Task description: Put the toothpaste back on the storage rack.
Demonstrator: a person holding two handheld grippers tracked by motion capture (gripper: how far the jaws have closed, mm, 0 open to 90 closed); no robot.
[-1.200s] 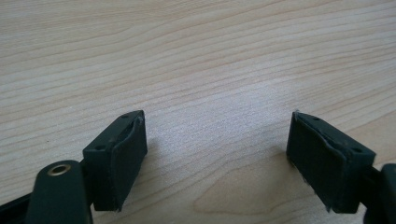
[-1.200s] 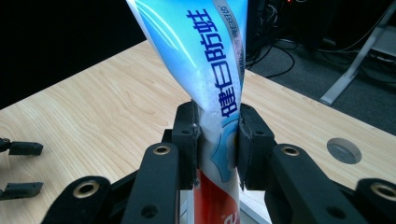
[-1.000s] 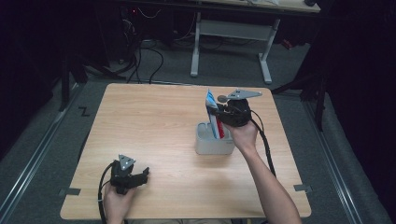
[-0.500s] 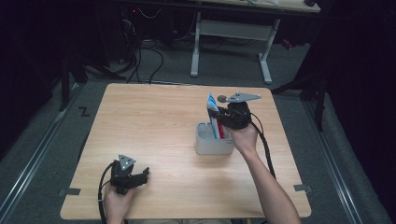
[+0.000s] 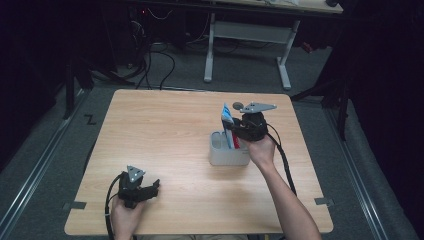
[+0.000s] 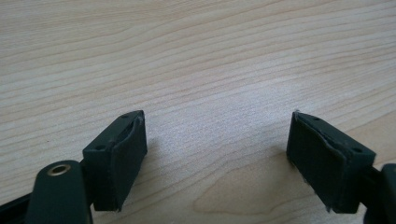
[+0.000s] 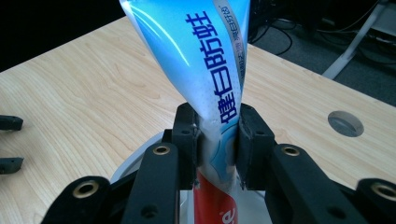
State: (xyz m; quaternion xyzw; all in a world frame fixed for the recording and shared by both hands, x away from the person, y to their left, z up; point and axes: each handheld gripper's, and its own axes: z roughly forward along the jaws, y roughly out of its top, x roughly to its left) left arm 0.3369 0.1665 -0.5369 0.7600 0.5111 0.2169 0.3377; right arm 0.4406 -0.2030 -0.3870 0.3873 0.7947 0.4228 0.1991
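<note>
My right gripper (image 7: 215, 135) has its fingers clenched on the toothpaste tube (image 7: 205, 70), upright over the grey cup (image 5: 227, 150). My left gripper (image 5: 145, 189) rests at the bench's (image 5: 165, 130) near left corner, fingers spread.

Overhead arrangement on a light wooden surface (image 5: 165, 135); right gripper (image 5: 239, 128) held over a grey holder (image 5: 227, 154) standing right of centre, its jaws at a blue-and-white tube (image 5: 228, 119) that rises upright out of the holder, with a red part just beside it; right hand (image 5: 261, 150) behind the gripper, cable trailing along the forearm; left gripper (image 5: 145, 189) low near the front left edge, held in the left hand (image 5: 125, 215), well apart from the holder; grey floor and a white-legged desk (image 5: 247, 37) beyond
</note>
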